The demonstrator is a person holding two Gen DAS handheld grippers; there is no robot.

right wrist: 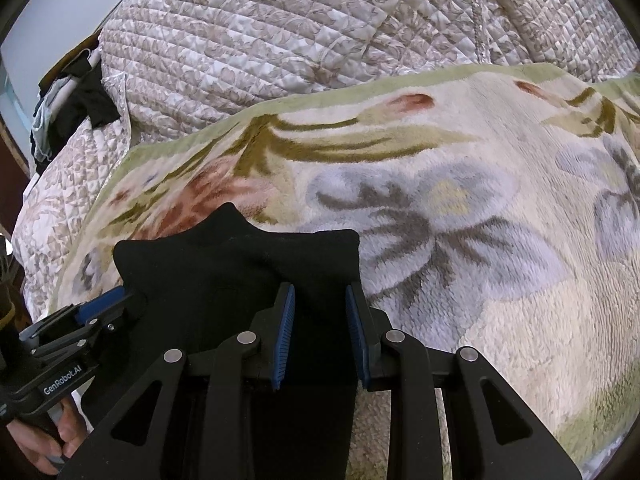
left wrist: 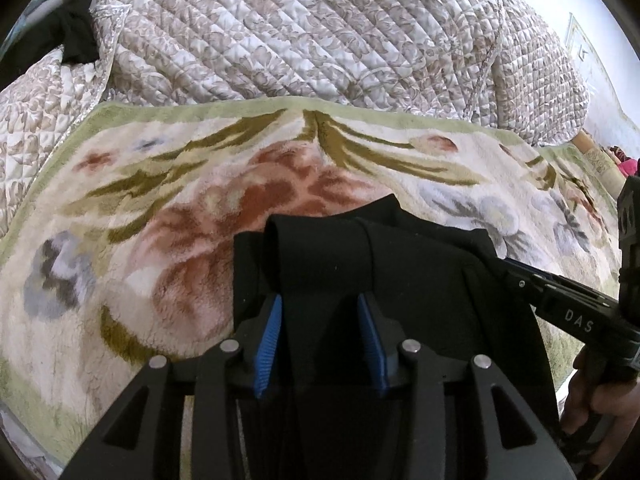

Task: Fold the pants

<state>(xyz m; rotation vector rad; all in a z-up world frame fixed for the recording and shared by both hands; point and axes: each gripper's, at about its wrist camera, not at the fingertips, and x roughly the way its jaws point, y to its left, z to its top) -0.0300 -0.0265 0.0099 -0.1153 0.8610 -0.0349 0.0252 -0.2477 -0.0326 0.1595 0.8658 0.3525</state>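
My left hand-held gripper [left wrist: 320,336] and right hand-held gripper [right wrist: 320,332] each pinched the black pants [left wrist: 384,264], whose folded bundle ran away from me over the floral blanket [left wrist: 160,208]. Bare blanket lay all round, up to the quilt [left wrist: 304,32].

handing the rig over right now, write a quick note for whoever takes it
Left gripper: black pants fabric bunched between its blue pads, jaws partly apart; whether the pads press on it is unclear.
Right gripper: closed on the pants' right edge, cloth running between its pads.
Pants: both grippers hold their far edge over the floral blanket; the rest hangs toward the person, out of view. The quilted cover lies beyond the blanket.
Done: the edge is gathered in both grippers.
Left: lay the pants on the blanket, fold them, smooth them. How many folds are already made cannot be seen.
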